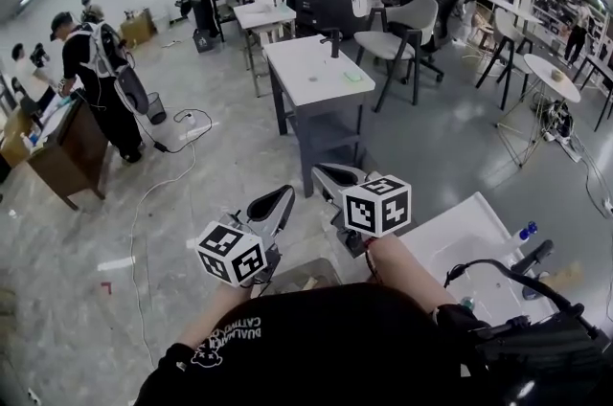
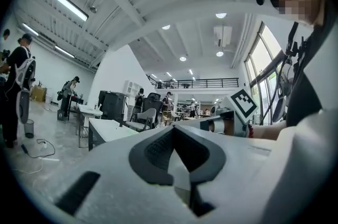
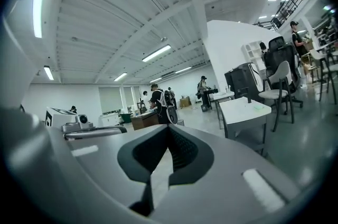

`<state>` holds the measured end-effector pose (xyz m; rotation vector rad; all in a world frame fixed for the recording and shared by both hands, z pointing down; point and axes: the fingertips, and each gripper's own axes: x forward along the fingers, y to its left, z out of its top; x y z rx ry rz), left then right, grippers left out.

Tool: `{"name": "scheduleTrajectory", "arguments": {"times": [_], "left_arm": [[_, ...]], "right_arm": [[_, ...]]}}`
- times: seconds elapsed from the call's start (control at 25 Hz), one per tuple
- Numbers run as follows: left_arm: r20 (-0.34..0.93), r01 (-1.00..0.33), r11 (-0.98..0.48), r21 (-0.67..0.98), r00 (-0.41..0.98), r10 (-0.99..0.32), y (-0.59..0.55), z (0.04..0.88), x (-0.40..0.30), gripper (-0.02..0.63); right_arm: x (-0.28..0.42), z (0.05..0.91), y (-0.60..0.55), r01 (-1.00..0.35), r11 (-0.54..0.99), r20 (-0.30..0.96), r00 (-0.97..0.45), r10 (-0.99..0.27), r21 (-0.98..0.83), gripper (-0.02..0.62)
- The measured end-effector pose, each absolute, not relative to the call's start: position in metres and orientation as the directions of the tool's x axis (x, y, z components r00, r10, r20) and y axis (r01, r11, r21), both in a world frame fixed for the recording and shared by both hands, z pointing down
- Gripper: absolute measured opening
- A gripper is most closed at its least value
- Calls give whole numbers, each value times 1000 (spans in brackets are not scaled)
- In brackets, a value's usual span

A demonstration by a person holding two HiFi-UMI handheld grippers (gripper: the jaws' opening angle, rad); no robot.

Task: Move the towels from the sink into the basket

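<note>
Left hand-held gripper (image 1: 276, 201), right hand-held gripper (image 1: 330, 174) closed, empty. Sink (image 1: 465, 224) lower right; towels unseen, probably soft, limp: pinch fold.

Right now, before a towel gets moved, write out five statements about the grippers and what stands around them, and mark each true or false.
1. The left gripper has its jaws shut with nothing between them. True.
2. The right gripper is clamped on a towel. False: its jaws are shut on nothing.
3. The white sink lies on the person's right side. True.
4. The left gripper hangs inside the sink. False: it is held in the air over the floor, to the left of the sink.
5. A small green thing lies on the white table ahead. True.
</note>
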<state>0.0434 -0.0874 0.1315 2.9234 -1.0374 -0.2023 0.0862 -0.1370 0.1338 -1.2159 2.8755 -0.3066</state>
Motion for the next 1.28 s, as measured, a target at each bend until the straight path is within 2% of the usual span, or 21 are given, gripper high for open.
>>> {"name": "scheduleTrajectory", "arguments": {"times": [0.4, 0.6, 0.84, 1.28], "left_arm": [[-119, -629, -775, 68, 766, -632, -89, 124, 49, 5], [-115, -638, -766, 74, 758, -642, -92, 125, 47, 4], [-119, -639, -765, 81, 756, -644, -92, 132, 54, 5], [-112, -653, -753, 76, 745, -658, -92, 135, 56, 3]], "right_arm": [[102, 125, -140, -736, 662, 58, -673, -737, -142, 5], [103, 121, -144, -711, 671, 38, -692, -721, -209, 5], [105, 132, -144, -736, 668, 78, -676, -733, -107, 5], [111, 135, -148, -733, 673, 81, -680, -729, -97, 5]]}}
